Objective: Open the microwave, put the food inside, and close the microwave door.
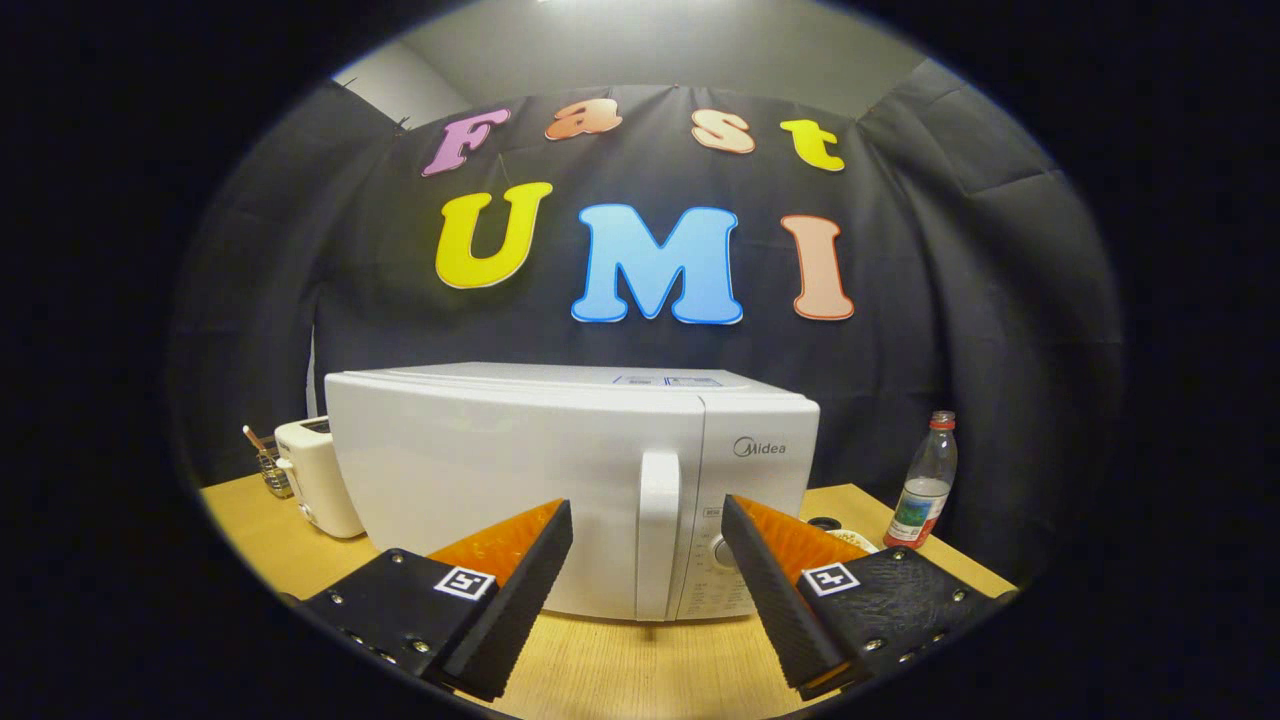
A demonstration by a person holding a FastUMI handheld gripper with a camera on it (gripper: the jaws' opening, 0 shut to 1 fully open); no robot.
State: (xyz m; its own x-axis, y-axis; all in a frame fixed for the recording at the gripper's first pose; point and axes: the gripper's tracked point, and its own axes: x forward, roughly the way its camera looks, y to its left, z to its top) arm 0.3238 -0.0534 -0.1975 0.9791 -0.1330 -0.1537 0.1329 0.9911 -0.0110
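A white microwave [520, 470] stands on the wooden table [640, 665] just ahead of me, its door shut. The upright white door handle [657, 535] lies straight ahead, in line with the gap between my fingers but still beyond the tips. My gripper [647, 518] is open with nothing between its fingers. To the right of the handle is the control panel with a round knob [722, 552]. Behind my right finger, a white dish [850, 540] partly shows on the table; what it holds I cannot tell.
A white toaster [315, 480] sits left of the microwave, with a small wire holder [272, 470] beside it. A clear plastic bottle with a red cap [925, 485] stands at the right near the table's edge. Black cloth walls close the booth behind.
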